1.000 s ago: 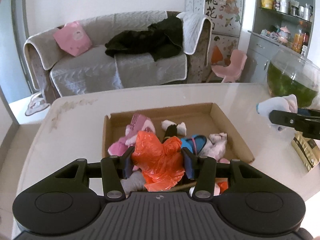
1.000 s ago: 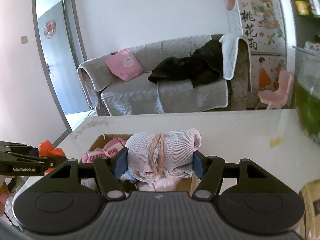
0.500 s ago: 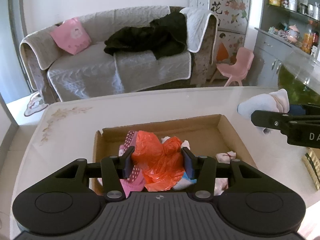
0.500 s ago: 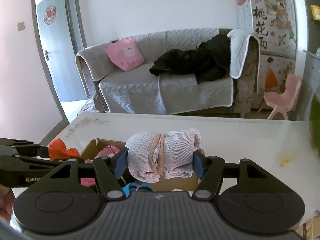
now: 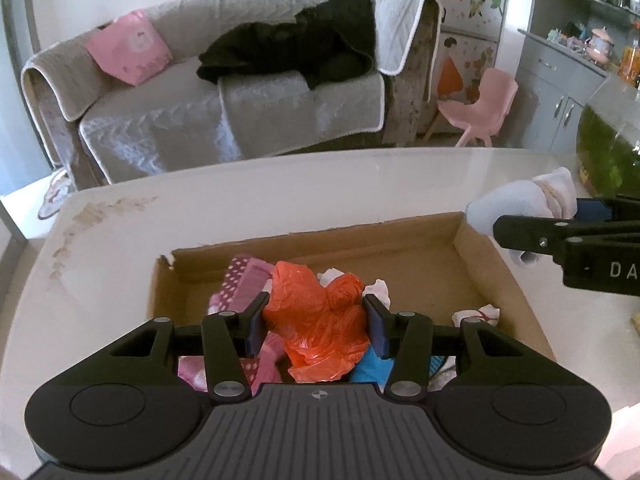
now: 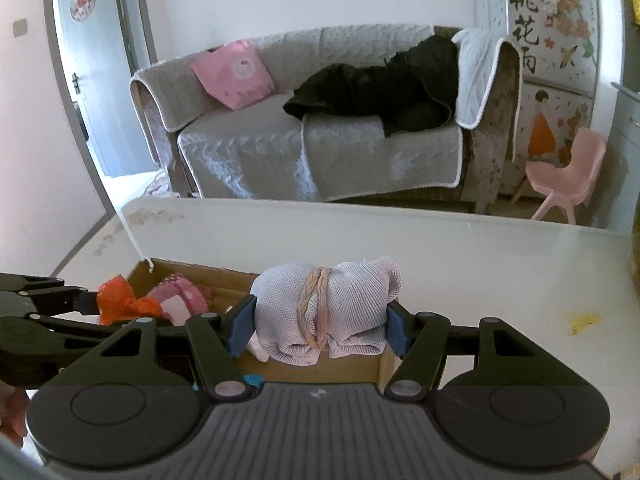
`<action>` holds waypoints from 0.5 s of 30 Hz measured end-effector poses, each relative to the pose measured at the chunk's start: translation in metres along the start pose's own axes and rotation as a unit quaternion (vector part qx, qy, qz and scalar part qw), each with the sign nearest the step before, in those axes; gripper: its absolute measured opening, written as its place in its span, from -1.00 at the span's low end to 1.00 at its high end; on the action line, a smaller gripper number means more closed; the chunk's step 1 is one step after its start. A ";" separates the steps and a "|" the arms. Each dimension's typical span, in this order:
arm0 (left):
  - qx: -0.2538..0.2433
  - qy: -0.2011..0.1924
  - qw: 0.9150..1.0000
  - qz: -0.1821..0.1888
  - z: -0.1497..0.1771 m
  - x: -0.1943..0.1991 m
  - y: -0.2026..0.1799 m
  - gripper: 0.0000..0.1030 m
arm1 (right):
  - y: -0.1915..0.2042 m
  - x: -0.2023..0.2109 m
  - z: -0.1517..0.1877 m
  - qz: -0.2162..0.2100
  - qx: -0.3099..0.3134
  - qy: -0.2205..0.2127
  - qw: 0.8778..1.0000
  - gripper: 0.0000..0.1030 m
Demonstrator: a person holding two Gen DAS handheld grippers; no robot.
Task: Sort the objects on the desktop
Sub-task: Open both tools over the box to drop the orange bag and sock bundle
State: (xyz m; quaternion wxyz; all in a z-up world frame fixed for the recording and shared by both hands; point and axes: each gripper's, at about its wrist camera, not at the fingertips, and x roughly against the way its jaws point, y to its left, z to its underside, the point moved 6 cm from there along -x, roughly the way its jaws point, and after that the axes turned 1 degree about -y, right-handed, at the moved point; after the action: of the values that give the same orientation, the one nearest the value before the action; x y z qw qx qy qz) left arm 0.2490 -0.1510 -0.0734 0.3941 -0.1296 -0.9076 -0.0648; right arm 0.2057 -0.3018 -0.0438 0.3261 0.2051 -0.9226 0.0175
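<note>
A shallow cardboard box (image 5: 472, 252) lies on the pale table, holding pink socks (image 5: 244, 280), a blue item and small white cloths. My left gripper (image 5: 316, 322) hangs over the box's near left part, shut on a crumpled orange plastic bag (image 5: 320, 320). My right gripper (image 6: 320, 322) is shut on a rolled pale lilac sock bundle (image 6: 332, 308) tied with a braided band, held above the box's right edge (image 6: 312, 368). In the left wrist view that bundle (image 5: 516, 204) shows at the far right. The right wrist view shows the orange bag (image 6: 120, 300) at the left.
A green-filled glass bowl (image 5: 608, 148) stands at the table's right. A yellow scrap (image 6: 584, 322) lies on the table (image 6: 440, 248) beyond the box. A grey sofa (image 5: 200, 112) and a pink chair (image 5: 480, 108) stand past the far table edge.
Both grippers have moved forward and lower over the box with their loads. The box's far wall sits nearer in both views. Neither grip has changed.
</note>
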 end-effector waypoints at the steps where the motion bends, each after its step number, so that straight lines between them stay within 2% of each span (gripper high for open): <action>1: 0.002 0.005 1.000 0.003 0.000 -0.006 0.000 0.10 | 0.001 -0.005 0.001 0.001 0.003 0.007 1.000 0.19; 8: 0.008 0.034 0.999 0.003 -0.001 -0.050 0.002 0.09 | 0.003 -0.035 0.008 0.001 0.015 0.044 0.999 0.19; 15: -0.007 0.030 0.999 -0.008 -0.008 -0.073 -0.004 0.13 | 0.000 -0.050 0.017 0.005 0.013 0.064 0.998 0.21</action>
State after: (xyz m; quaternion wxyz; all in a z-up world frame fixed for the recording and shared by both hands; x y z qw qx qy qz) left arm 0.3017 -0.1697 -0.1213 0.4201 -0.1230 -0.8957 -0.0786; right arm 0.2311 -0.2866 -0.0880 0.3815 0.2029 -0.9007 0.0445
